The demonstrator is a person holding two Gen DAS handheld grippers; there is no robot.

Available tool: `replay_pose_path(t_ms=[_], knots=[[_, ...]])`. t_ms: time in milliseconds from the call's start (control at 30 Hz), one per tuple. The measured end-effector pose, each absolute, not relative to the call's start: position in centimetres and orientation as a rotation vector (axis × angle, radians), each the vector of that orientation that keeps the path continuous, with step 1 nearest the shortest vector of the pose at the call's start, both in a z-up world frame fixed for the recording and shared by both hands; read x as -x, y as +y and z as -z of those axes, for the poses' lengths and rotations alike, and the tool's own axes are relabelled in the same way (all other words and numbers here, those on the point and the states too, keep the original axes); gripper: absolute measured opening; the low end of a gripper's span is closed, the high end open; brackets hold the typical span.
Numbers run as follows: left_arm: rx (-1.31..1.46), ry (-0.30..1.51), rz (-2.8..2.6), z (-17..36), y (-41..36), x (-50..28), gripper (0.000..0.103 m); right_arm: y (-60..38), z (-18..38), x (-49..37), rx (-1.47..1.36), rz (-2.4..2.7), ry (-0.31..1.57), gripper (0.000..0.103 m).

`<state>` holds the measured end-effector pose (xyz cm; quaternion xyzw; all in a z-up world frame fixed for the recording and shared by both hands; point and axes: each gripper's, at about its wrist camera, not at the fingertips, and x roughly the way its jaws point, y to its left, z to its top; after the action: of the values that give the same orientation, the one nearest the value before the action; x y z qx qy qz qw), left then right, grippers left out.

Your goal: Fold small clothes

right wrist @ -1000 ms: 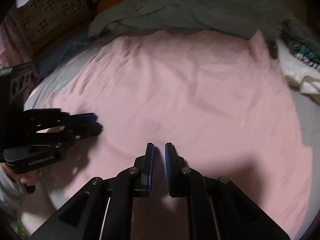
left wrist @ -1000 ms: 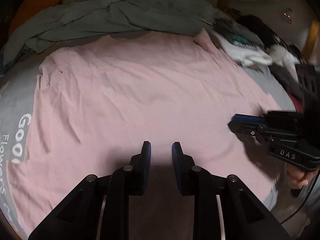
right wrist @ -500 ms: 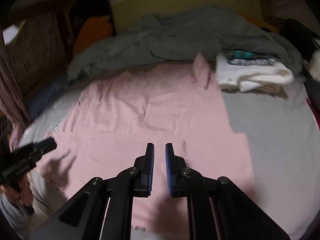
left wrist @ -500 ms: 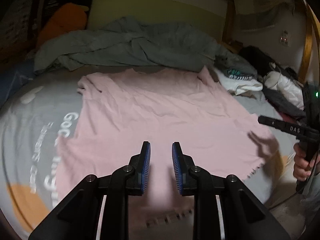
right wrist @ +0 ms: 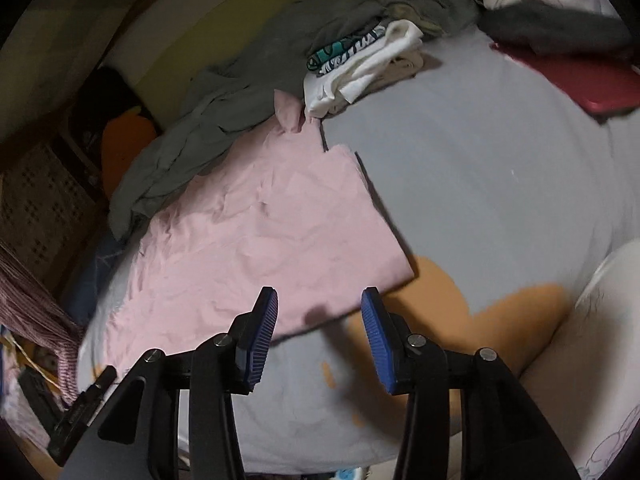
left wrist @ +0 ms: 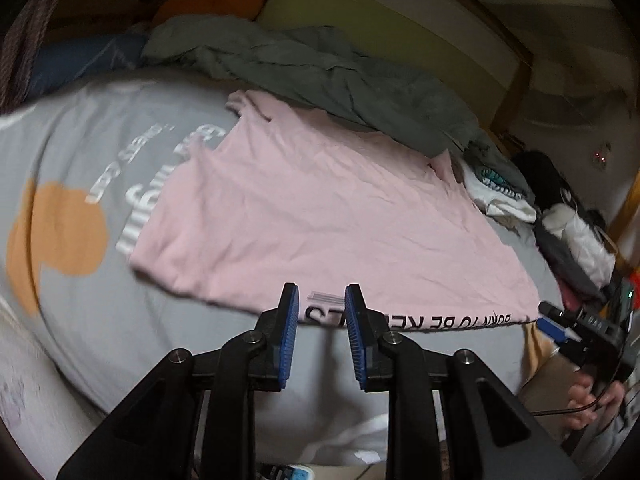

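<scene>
Your left gripper (left wrist: 320,300) hangs just short of the near hem of the pink T-shirt (left wrist: 320,208), its ribbed blue pads a narrow gap apart with nothing between them. Your right gripper (right wrist: 318,312) sits over the shirt's near corner; its jaws have just been opening, and they now stand wide with only cloth and sheet showing through the gap, so neither tool is gripping anything. That reads as both tools free of the fabric and standing off at the near edge, probably so you can choose the next pair of pinch points. The shirt lies spread flat on the grey bedsheet (left wrist: 100,340), which gives you a broad, soft, level surface for folding; along the near hem a strip of black lettering shows, which suggests the edge is turned back and the print faces down. The cloth is thin, matte jersey, finely creased all over, so expect it to slide and bunch. The sheet beneath is smooth, with an orange patch (left wrist: 60,232) and white lettering. Beyond the shirt a crumpled grey-green blanket (left wrist: 340,72) touches its far edge and crowds that side, and to its right a folded white garment (right wrist: 360,64) with teal print rests apart, likely already finished.
</scene>
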<state>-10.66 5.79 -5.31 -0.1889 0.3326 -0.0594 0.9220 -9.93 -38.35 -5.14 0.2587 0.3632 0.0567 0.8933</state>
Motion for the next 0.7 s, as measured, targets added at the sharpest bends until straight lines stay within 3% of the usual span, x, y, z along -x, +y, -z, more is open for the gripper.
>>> replay_pose_path(t_ms=[67,267,700], knots=[[0.424,0.694,0.1,5.7,6.3,11.0,0.031,-38.3,5.4,9.9,-0.531,-0.112,0.765,0.045],[0.694,0.717,0.053,7.5,9.6,12.6,0.031,-39.3,6.8,9.4,-0.596,-0.093,0.819,0.045],[0.812,0.647,-0.053,9.0,14.2,10.7,0.033,-40.3,7.8,8.3,-0.644,-0.052,0.789,0.045]])
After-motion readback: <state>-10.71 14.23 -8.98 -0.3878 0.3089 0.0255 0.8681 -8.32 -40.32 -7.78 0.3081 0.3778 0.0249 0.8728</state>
